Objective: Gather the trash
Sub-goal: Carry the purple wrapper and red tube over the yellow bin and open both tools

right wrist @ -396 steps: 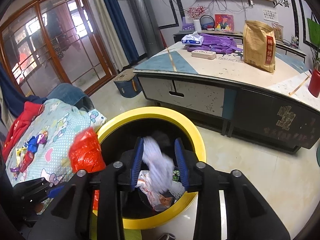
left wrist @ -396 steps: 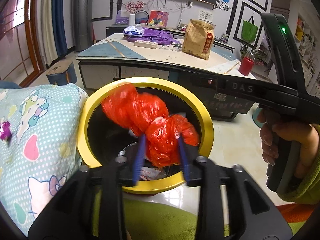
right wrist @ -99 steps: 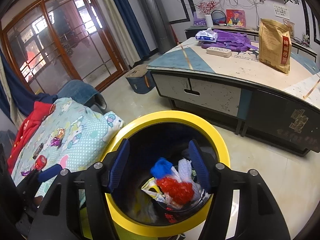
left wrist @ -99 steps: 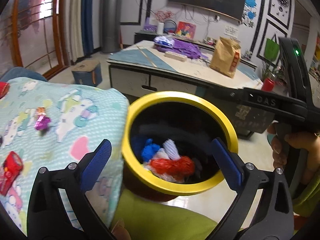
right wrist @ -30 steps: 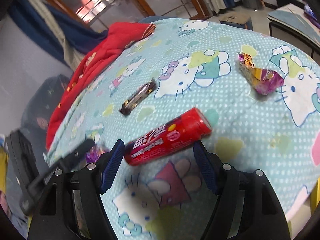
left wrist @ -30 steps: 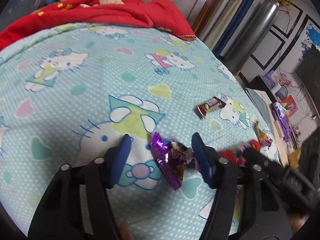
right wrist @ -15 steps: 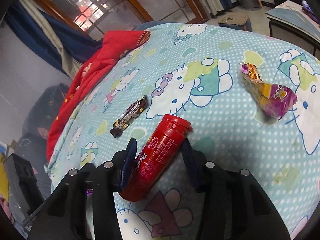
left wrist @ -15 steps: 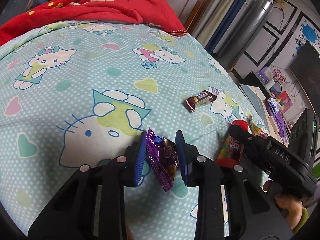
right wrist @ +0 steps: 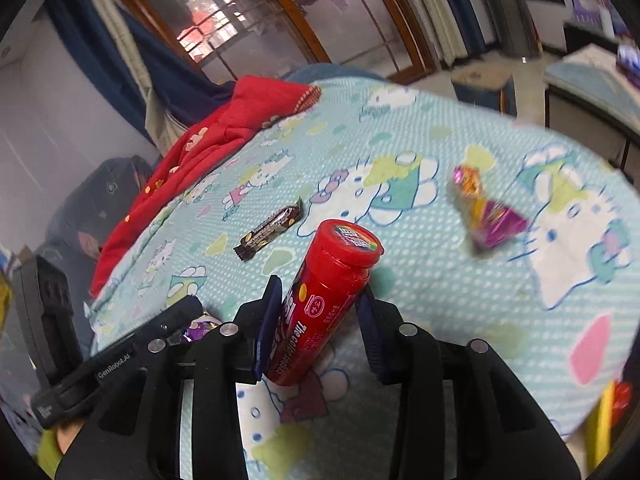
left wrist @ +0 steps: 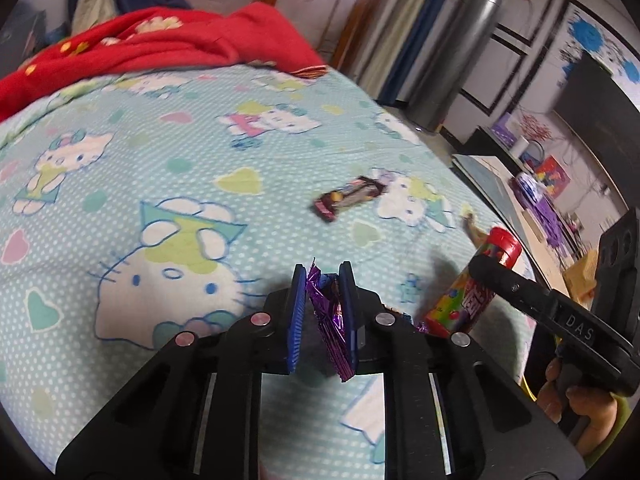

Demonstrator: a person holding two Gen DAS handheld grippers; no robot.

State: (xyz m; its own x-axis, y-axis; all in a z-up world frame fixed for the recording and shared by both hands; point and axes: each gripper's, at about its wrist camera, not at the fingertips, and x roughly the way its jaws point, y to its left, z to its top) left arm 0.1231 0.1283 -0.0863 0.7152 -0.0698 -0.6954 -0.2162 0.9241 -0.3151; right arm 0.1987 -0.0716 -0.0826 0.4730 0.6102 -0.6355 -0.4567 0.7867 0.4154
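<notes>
The left gripper (left wrist: 323, 276) pinches a crumpled purple foil wrapper (left wrist: 330, 322) at lower centre. The right gripper (right wrist: 320, 292) clamps a red candy tube (right wrist: 325, 300), tilted; a chocolate bar wrapper (right wrist: 269, 233) lies up-left on the cartoon-cat bedsheet (right wrist: 440, 280).

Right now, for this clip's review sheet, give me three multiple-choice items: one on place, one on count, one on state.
1. Where does the brown candy bar lie?
A. on the cartoon-cat bedspread
B. on the floor
C. in a gripper

2. How many trash pieces lie loose on the bedspread, ungripped?
A. none
B. two
C. five

3. What is the left gripper doing?
A. hanging open
B. shut on the purple foil wrapper
C. shut on the bar

Answers:
1 A: it rests flat on the cloth.
2 B: only the bar and the orange-purple wrapper.
3 B: foil is pinched between its pads, while the right gripper grips the red candy tube.
</notes>
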